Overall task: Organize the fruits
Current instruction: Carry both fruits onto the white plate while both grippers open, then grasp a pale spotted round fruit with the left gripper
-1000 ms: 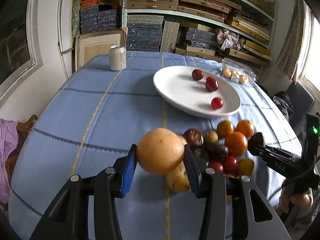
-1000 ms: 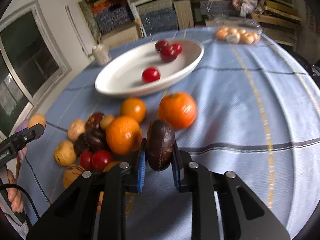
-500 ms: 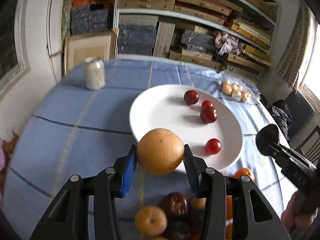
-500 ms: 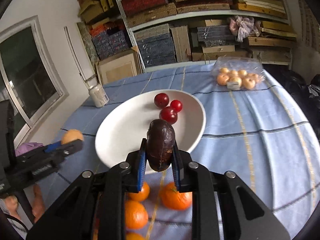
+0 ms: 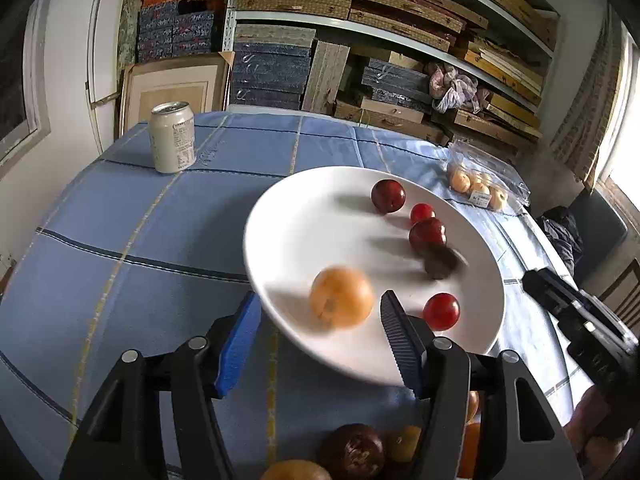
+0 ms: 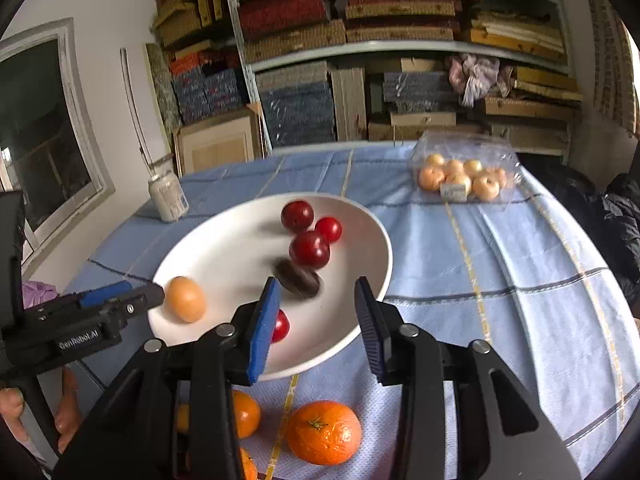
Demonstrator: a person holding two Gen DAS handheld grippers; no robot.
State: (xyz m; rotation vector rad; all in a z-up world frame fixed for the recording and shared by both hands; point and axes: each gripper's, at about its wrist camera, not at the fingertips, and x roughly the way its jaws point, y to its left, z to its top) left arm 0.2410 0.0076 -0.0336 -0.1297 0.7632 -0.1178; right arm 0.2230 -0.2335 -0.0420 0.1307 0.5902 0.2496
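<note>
Left wrist view first: your left tool (image 5: 316, 344) has its jaws opening with nothing pressed between the pads. The orange-yellow fruit (image 5: 342, 297) sits blurred on the near part of the white plate (image 5: 288, 216), just ahead of the fingers, so it looks freshly let go and maybe not settled. I'd hold that tool level until the fruit stops, then back straight out so a finger doesn't clip the near rim. The fruit is round, smooth and dull orange with a small dimple facing you. Four red fruits are spread along the plate's right side, and the dark brown fruit (image 5: 439, 264) lies among them, smeared by motion. A can (image 5: 173, 137) stands near the surface's far left edge.

Right wrist view: your right tool (image 6: 316, 318) is opening too and grips nothing. The dark fruit (image 6: 298, 278) lies mid-plate, just beyond the fingers and touching one red fruit. It's oblong, almost black, matte and wrinkly. Wait for it to stop before you leave, since it looks likely to roll. More oranges (image 6: 323, 432) wait on the blue cloth at the near edge, below the plate. A clear bag of small fruit (image 6: 464, 176) sits toward the far right edge.
</note>
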